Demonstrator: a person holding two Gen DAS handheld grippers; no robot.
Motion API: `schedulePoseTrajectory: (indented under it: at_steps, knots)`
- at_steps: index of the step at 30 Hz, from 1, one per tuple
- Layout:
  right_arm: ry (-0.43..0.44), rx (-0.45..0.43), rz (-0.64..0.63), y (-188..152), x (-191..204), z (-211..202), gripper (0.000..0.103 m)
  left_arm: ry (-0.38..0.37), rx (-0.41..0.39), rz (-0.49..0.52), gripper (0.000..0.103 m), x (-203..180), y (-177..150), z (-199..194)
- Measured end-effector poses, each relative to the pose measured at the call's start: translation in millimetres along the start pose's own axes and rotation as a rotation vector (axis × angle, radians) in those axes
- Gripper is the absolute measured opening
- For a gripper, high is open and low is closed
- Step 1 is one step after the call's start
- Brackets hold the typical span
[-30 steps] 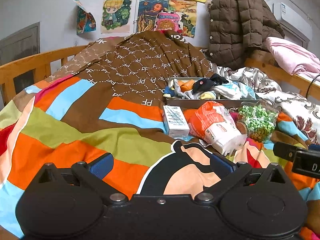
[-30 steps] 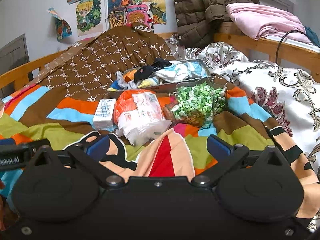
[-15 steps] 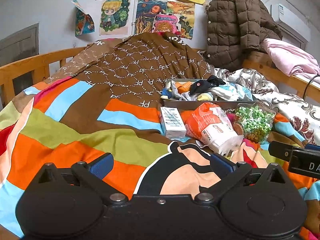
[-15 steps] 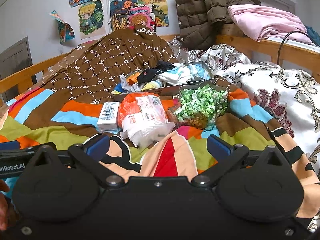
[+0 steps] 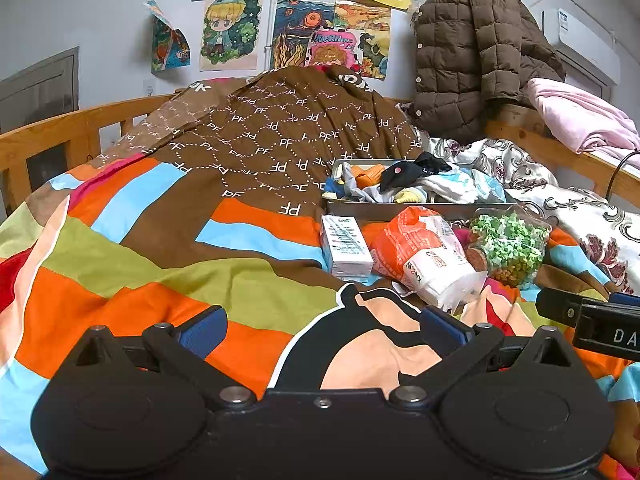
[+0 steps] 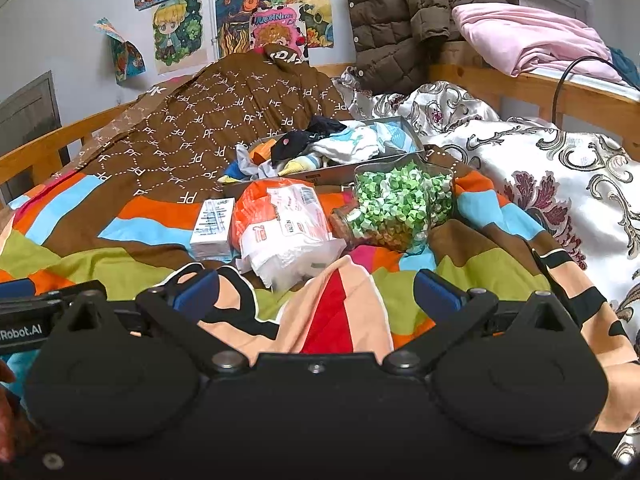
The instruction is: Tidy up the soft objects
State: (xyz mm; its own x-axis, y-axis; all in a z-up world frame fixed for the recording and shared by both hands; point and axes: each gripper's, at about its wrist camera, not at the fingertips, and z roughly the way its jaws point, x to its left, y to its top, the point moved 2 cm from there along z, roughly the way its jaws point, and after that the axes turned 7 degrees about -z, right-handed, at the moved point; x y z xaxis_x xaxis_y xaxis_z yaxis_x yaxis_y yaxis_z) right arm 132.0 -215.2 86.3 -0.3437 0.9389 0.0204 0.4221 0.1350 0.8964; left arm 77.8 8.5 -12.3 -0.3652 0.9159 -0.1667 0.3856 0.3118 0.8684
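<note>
A grey tray (image 5: 424, 209) (image 6: 320, 178) on the bed holds a heap of socks and small cloths (image 5: 404, 186) (image 6: 320, 148). In front of it lie a white carton (image 5: 346, 246) (image 6: 212, 224), an orange-and-white soft pack (image 5: 424, 258) (image 6: 284, 228) and a clear jar of green paper stars (image 5: 508, 246) (image 6: 396, 204), on its side. My left gripper (image 5: 320, 326) is open and empty above the quilt, left of and short of these. My right gripper (image 6: 316, 292) is open and empty, just short of the soft pack.
A colourful striped quilt (image 5: 140, 260) covers the bed, with a brown patterned blanket (image 5: 280, 136) behind and a white floral cover (image 6: 560, 168) at right. A wooden bed rail (image 5: 60, 128) runs at left. A brown jacket (image 5: 472, 60) and pink bedding (image 6: 528, 40) hang at the back.
Both grippers have drawn back and risen a little, so the tray and the items look slightly farther off. Both stay open and empty.
</note>
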Motion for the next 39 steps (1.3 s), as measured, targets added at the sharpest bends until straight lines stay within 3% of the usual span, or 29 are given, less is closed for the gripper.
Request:
schedulePoseTrajectory:
  at_steps: [39]
  knots:
    - [0.002, 0.023, -0.014, -0.9, -1.2, 4.2, 0.102, -0.001, 0.008, -0.006, 0.102, 0.9, -2.0, 0.0]
